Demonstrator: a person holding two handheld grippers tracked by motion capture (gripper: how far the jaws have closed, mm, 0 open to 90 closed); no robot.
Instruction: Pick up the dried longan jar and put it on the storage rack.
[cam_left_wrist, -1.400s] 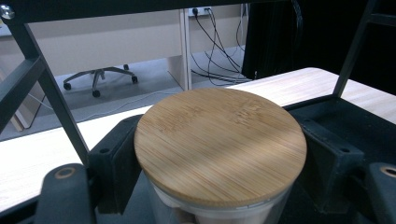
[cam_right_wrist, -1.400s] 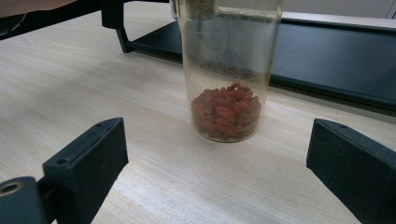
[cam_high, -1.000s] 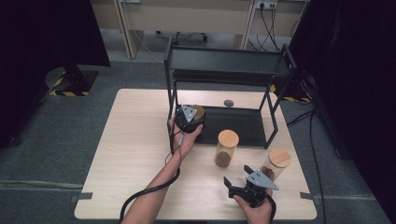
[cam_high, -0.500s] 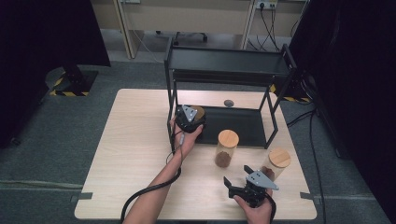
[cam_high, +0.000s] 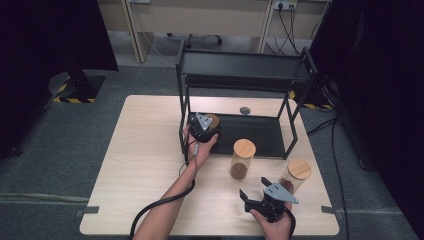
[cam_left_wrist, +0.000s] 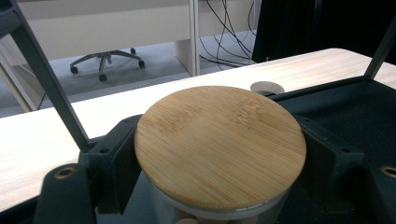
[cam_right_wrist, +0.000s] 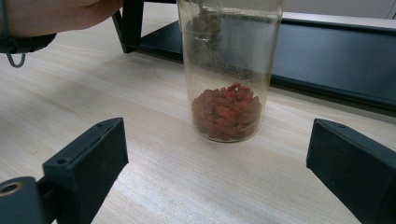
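L gripper (cam_high: 204, 129) sits at the front-left corner of the black rack (cam_high: 243, 65), its jaws clamped on a glass jar w/ bamboo lid (cam_left_wrist: 220, 145). In the left gripper view the lid (cam_high: 213, 120) lies flat betw. the two black pads, which press on the jar from either side just under the lid rim; jar is upright. It's over the rack's bottom shelf (cam_high: 260, 132), at that shelf's left end, right by the left front post. Can't tell if the jar base touches the shelf or hangs just above it.

R gripper (cam_high: 260, 197) is in front of the rack, near the table's (cam_high: 145, 150) front edge, well clear of the rack's feet. Jaws stand wide apart, nothing betw. the pads. In the right gripper view it looks along the tabletop at a clear jar w/ red dried berries (cam_right_wrist: 227, 112), which stands upright on the wood just in front of the rack's bottom shelf, apart from both pads. From above that jar (cam_high: 243, 159) has a bamboo lid & sits in front of the shelf's middle.

A third lidded jar (cam_high: 298, 172) stands in front of the rack's right front leg, just beside the R gripper. A small round grey disc (cam_high: 245, 110) lies on the table behind the bottom shelf, under the rack's top shelf.
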